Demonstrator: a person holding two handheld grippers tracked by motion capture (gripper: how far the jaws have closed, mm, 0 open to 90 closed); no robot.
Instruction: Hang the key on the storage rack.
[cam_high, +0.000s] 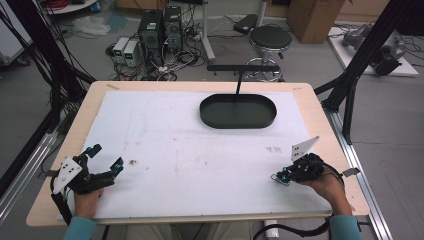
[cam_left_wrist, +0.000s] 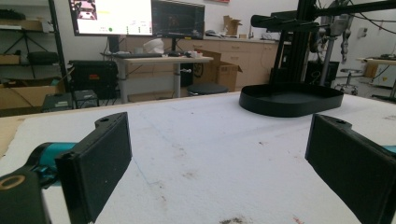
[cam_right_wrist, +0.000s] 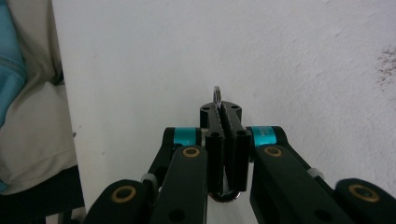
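My right gripper (cam_right_wrist: 223, 114) is shut on a thin metal ring (cam_right_wrist: 217, 93); the ring's edge pokes out above the pads and its lower curve shows below them. In the high view this gripper (cam_high: 280, 177) rests low over the white mat near the table's front right edge, pointing left. My left gripper (cam_high: 107, 156) sits at the front left with its jaws wide apart and nothing between them. Its own view looks across the mat between the two black pads (cam_left_wrist: 100, 163) toward a black oval tray (cam_left_wrist: 289, 105). The tray (cam_high: 238, 125) stands empty at the far middle of the table.
A white foam mat (cam_high: 200, 150) covers most of the wooden table. A black T-shaped stand (cam_high: 240, 70) rises behind the tray. A small dark speck (cam_high: 133, 162) lies on the mat by the left gripper. A stool (cam_high: 270, 37) and computers stand on the floor beyond.
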